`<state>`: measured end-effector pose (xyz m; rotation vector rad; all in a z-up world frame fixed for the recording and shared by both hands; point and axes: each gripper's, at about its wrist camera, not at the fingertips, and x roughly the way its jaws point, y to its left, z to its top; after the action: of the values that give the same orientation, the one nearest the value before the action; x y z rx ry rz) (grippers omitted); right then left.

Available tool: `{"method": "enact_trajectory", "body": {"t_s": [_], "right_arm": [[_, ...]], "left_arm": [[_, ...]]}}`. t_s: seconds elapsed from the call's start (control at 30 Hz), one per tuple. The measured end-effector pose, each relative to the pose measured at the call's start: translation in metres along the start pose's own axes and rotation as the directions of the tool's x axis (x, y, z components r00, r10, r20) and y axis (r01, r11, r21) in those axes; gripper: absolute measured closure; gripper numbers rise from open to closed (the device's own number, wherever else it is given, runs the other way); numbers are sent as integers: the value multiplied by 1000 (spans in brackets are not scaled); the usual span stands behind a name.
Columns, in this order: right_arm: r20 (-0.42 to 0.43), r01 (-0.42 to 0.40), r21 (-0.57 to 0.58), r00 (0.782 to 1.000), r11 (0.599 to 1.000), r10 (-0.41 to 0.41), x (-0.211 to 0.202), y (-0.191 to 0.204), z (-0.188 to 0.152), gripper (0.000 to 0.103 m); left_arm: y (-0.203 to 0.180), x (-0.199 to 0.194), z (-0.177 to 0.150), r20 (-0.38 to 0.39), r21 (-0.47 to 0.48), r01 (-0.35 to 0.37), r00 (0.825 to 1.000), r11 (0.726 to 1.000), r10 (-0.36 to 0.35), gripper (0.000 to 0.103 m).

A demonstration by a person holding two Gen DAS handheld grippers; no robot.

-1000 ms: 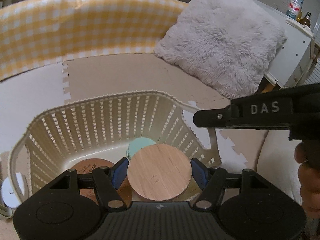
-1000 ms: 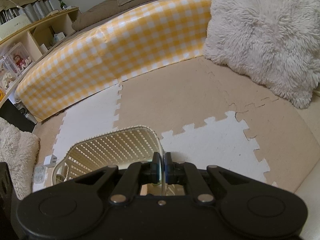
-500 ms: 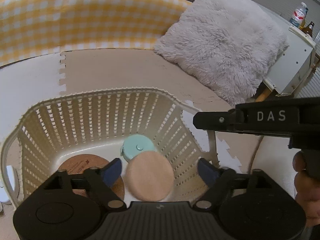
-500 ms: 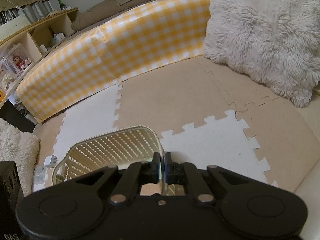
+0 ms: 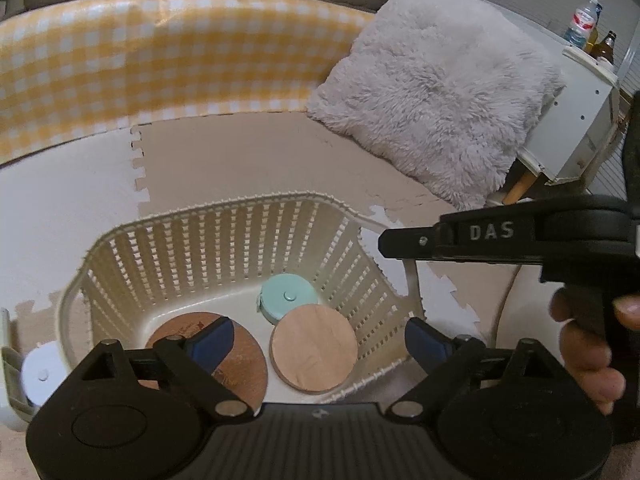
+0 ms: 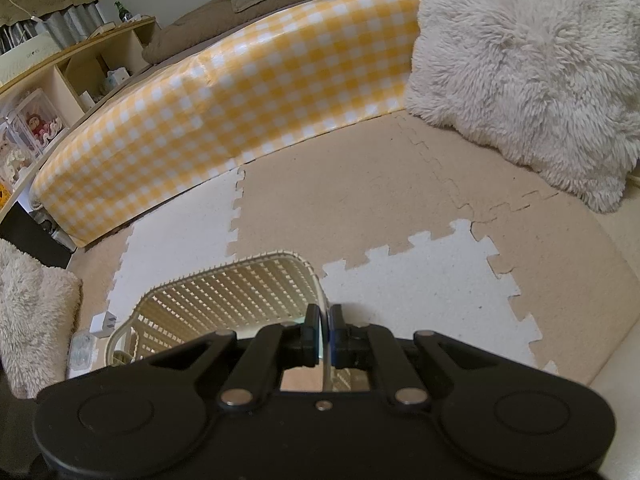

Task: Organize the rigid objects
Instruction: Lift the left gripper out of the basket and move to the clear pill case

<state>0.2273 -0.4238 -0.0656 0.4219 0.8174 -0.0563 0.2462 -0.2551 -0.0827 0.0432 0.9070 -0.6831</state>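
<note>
Only the left wrist view showed three discs in the basket (image 5: 224, 248) beneath the spread left gripper (image 5: 316, 338); the right gripper (image 6: 323, 340) clamped the basket's rim.

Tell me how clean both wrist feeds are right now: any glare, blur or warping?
Left wrist: sharp, no motion blur on the pale wooden disc in the basket; glare streak on the checked cover; fisheye bows it. Right wrist: even light, corners vignetted, right gripper body hides the lower frame.
</note>
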Motion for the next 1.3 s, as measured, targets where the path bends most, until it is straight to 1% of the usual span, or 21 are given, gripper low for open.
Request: {"method": "enact_trajectory", "body": {"t_s": [0.27, 0.4, 0.57, 0.77, 0.87, 0.93, 1.03, 1.13, 1.3], "right_arm": [[0, -1, 2, 1000, 1000, 1, 0, -1, 0, 98], [1, 1, 0, 1000, 1000, -1, 0, 0, 0, 98], [1, 2, -2, 1000, 1000, -2, 0, 0, 0, 98], [2, 5, -6, 1000, 1000, -5, 0, 1, -1, 98], [2, 5, -6, 1000, 1000, -5, 0, 1, -1, 98], [2, 5, -6, 1000, 1000, -5, 0, 1, -1, 98], [2, 7, -9, 1000, 1000, -7, 0, 1, -1, 98], [2, 10, -12, 1000, 1000, -10, -1, 1, 0, 98], [2, 14, -16, 1000, 1000, -14, -1, 2, 0, 98]], "left_arm": [[-11, -26, 1, 20, 37, 4, 1000, 999, -5, 5], [-15, -46, 1, 52, 56, 0, 999, 998, -3, 0], [-18, -72, -1, 91, 60, 3, 996, 998, -9, 0], [-14, -102, -7, 149, 64, -26, 989, 998, 16, 0], [-8, -117, -11, 181, 56, -57, 982, 997, 46, 0], [-2, -127, -14, 204, 47, -90, 976, 995, 79, 0], [13, -141, -20, 249, 12, -145, 959, 989, 138, 0], [35, -151, -27, 288, -54, -212, 932, 976, 218, 0], [72, -158, -34, 303, -138, -317, 888, 938, 345, 0]]}}
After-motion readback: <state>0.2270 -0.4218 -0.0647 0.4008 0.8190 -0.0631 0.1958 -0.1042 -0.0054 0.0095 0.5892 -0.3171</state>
